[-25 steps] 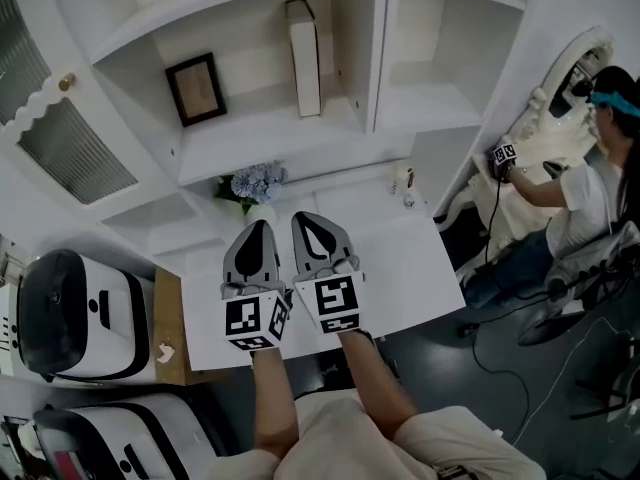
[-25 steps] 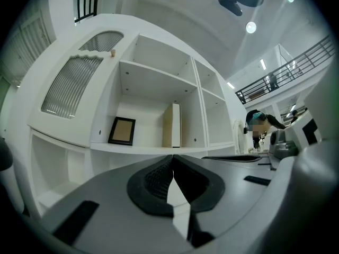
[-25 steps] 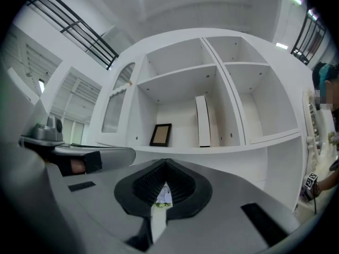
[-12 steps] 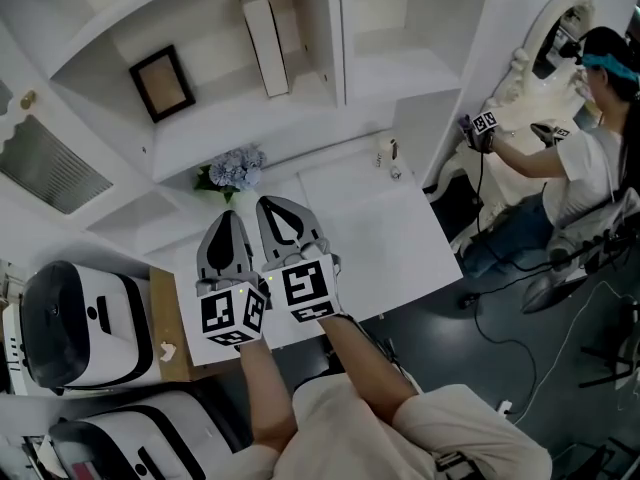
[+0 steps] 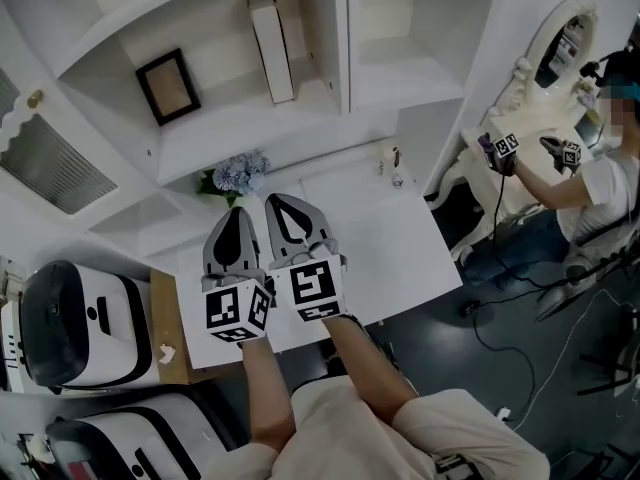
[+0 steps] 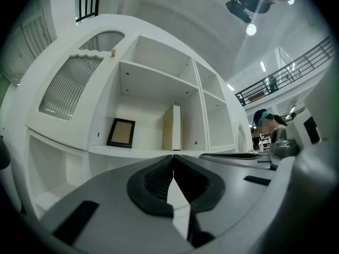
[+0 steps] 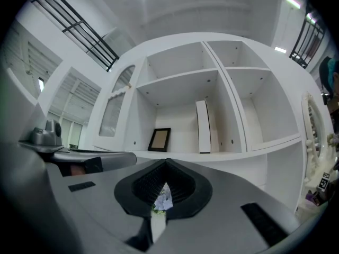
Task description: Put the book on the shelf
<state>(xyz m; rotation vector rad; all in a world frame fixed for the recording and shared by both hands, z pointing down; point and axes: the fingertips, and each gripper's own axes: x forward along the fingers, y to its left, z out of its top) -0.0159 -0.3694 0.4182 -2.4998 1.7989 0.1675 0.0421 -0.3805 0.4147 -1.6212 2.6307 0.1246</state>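
Head view: one book (image 5: 271, 43) upright; left tongs (image 5: 238, 212), right tongs (image 5: 277, 200) both pressed together.

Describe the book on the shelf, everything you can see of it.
The book is a thick, plain white volume with one creamier side; no print is readable. It stands upright on end on the shelf board, right of the dark-framed picture and close beside the divider. Only the board visibly touches it.
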